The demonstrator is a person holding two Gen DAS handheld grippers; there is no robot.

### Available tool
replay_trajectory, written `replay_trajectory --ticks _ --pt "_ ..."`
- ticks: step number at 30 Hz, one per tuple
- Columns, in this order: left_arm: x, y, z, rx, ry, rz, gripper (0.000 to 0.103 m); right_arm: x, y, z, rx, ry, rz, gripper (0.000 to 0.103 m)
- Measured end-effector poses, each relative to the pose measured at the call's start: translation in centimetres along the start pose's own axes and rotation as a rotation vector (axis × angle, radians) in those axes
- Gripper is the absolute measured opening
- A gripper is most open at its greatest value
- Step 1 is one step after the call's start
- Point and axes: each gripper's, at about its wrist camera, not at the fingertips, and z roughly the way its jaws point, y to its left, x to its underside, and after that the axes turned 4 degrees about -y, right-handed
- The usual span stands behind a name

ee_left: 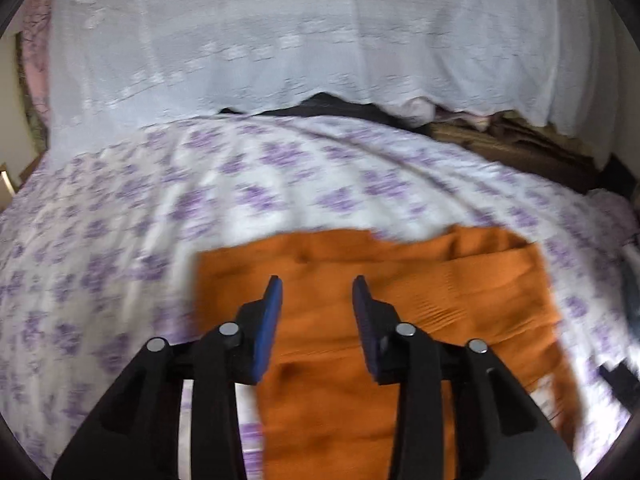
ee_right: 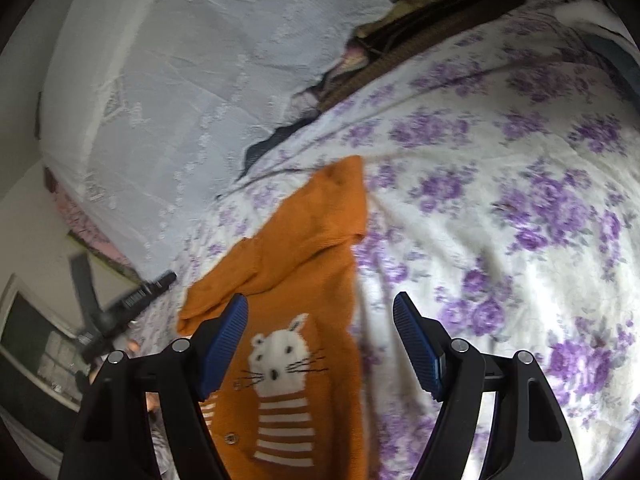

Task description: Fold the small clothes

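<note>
we see an orange knit cardigan (ee_right: 304,264) with a white cat motif, flat on the floral bedsheet (ee_right: 500,200), long axis running away from us. our left gripper (ee_left: 317,292) and right gripper (ee_right: 320,312) both gape, holding nothing.

The left wrist camera is looking forward along its jaws, low and close over the bed (ee_left: 120,240), facing the white lace cover (ee_left: 280,40) at the far side. The right wrist camera is sitting near the same bed (ee_right: 500,200) but is rolled, so that lace cover (ee_right: 180,80) is slanting across its upper left. Both views are sharing the orange sweater (ee_left: 360,380) (ee_right: 312,248) and the floral sheet around it.
</note>
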Motion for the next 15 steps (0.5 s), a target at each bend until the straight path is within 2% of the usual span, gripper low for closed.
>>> replay_trajectory --ticks 4,7,9,11,12,13,15 --pt "1.8 4.4 0.6 -0.03 0.034 -0.024 0.036 -1.0 2.1 1.1 -0.1 0.027 0.03 0.071" --pt "3.2 6.5 2.0 -0.031 0.056 -0.06 0.036 -1.8 4.9 4.1 -0.191 0.102 0.076 0.071" --pt "4.2 7.2 3.1 -0.021 0.076 -0.081 0.037 -2.2 6.9 7.1 -0.169 0.13 0.069 0.068" --pt "4.7 6.8 3.9 -0.029 0.098 -0.058 0.037 -2.1 8.0 9.8 -0.136 0.155 0.067 0.06" --pt "4.9 6.5 3.7 -0.046 0.082 -0.038 0.039 -2.1 8.4 11.2 -0.114 0.169 0.068 0.059" --pt "4.9 6.2 3.5 -0.056 0.068 -0.023 0.041 -1.8 8.8 13.0 -0.084 0.192 0.069 0.056" --pt "4.9 5.9 2.8 -0.052 0.034 -0.009 0.053 -1.0 8.9 15.5 -0.051 0.228 0.08 0.054"
